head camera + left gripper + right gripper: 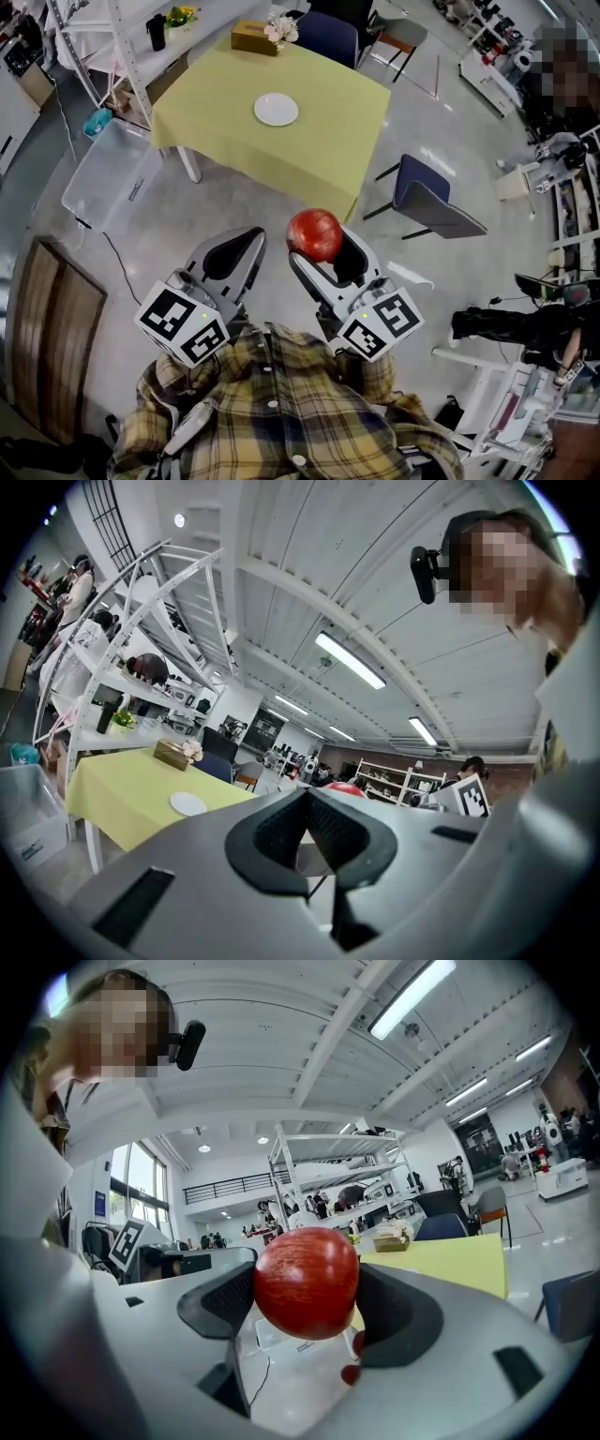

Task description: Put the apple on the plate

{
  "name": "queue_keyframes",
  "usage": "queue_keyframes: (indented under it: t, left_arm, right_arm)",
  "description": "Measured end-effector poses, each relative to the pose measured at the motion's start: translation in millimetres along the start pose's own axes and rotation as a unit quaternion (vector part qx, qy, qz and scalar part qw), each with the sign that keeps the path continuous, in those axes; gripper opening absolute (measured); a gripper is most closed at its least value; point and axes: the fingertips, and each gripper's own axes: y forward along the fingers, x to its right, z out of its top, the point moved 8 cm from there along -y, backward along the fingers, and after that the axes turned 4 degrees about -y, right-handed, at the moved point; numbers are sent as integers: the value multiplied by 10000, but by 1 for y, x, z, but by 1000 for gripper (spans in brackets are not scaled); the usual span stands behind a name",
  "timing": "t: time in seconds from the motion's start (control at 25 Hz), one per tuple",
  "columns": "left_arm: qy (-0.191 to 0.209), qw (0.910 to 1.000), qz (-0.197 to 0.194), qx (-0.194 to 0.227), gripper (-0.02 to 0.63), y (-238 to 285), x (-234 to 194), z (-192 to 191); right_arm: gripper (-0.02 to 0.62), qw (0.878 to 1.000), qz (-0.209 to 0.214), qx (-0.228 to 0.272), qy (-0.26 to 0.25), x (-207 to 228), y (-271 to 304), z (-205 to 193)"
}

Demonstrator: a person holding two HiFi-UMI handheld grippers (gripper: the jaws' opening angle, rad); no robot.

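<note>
A red apple (314, 234) is clamped between the jaws of my right gripper (319, 246), held in the air in front of the person's chest; the right gripper view shows the apple (306, 1282) filling the gap between the pads. My left gripper (246, 246) hangs beside it on the left, shut with nothing in it; its pads meet in the left gripper view (307, 829). The white plate (277, 110) lies on the yellow-green table (216, 108), well ahead of both grippers, also small in the left gripper view (187, 804).
A brown box (253, 38) and flowers (281, 29) stand at the table's far edge. A blue chair (433, 204) sits at the right of the table, another chair (328, 36) behind it. A clear plastic bin (111, 178) lies on the floor at left, next to white shelving (103, 47).
</note>
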Motion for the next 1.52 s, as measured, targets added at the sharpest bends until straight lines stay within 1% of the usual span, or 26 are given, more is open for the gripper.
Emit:
queue_keyframes:
  t: [0.28,0.52,0.68,0.84,0.92,1.04,1.24,1.52]
  left_arm:
    - [-17,9999,-33,-101,8,-2,-72,33]
    - [-71,9996,-43,-254,8,-15,-133,54]
    - [-209,9994,-67,-278,8,-17,-147,59]
    - [-180,9992,-63,-360,8,-18,-151,59]
    - [-260,9990,-50,-357,8,-19,-154,59]
    - [-380,9988,-4,-323,8,-17,-174,62]
    - [-388,9989,123,-248,8,-4,-207,69]
    - [-293,9993,176,-164,8,38,-232,93]
  right_arm:
    - [336,9999,-137,-47,69,-3,75,0]
    - [336,9990,-422,-78,155,-9,132,-3]
    - [336,9978,-598,-175,218,-10,138,-6]
    - [336,9966,-721,-305,256,-11,138,-5]
    - [336,9961,-766,-356,250,-11,139,-4]
    - [336,9956,-782,-444,253,-6,155,-6]
    - [336,9959,-713,-476,275,11,188,-10]
    - [336,9969,-614,-428,259,51,226,8]
